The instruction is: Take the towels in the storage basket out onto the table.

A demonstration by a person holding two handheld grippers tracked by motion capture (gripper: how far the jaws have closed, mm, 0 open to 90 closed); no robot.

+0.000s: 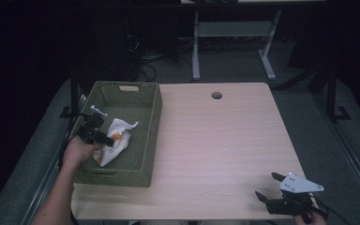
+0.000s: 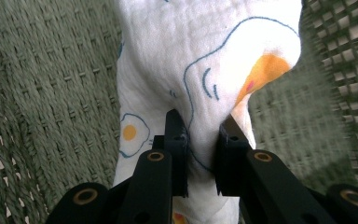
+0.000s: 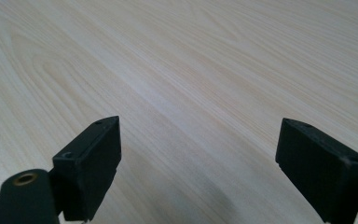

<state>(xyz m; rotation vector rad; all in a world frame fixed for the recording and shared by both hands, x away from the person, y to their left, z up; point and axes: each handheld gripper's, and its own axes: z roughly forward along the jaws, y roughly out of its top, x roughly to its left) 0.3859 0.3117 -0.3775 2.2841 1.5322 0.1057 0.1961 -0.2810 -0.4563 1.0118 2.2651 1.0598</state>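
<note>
1. We take the green woven basket (image 1: 146, 122) as our landmark; it sits at the left side of the worktop (image 1: 215, 140).
2. Our left hand-held gripper (image 1: 104, 139) is inside the basket, its jaws pinched tight on a fold of the white cloth (image 1: 115, 140). The left gripper view shows the cloth (image 2: 205, 60), printed with blue outlines and orange-yellow spots, bunched between the black jaws over the basket's woven floor (image 2: 51, 93).
3. The cloth lies within the basket, toward its near-left part; we cannot tell whether it is being lifted out or set down.
4. Our right hand-held gripper (image 1: 268, 186) rests well to the right of the basket, near the worktop's front edge, jaws spread wide and holding nothing over bare wood (image 3: 191, 70).
5. We judge the grasp made; whichever move follows, carrying out or releasing, is not yet done.
</note>
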